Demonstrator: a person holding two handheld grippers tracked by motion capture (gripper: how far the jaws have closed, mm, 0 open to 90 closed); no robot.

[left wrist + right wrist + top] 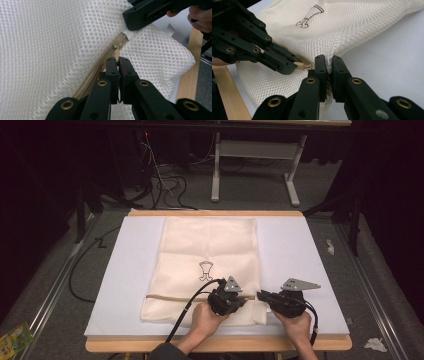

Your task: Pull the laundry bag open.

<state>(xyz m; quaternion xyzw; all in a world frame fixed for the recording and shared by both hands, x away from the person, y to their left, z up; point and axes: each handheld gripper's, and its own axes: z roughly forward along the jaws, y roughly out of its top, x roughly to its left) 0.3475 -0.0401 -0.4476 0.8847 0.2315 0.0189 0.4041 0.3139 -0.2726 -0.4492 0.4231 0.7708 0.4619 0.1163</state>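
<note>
Item: cream mesh laundry bag (207, 265), flat on the white table pad (300, 250), centre of the high view. Beige zipper (100, 70) runs diagonally through the middle of my left gripper view. My left gripper (118, 60): jaws narrow, pinching the zipper pull tab (116, 53). My right gripper (329, 62): jaws narrow, clamping the bag's edge at frame centre.

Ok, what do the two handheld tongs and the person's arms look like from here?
Both tongs, left and right, are black, built of bolted link bars with brass-coloured pivots. Each carries a grey three-cornered plate on top and trails a black cable. A dark sleeve covers the left forearm; the hands are bare.
</note>
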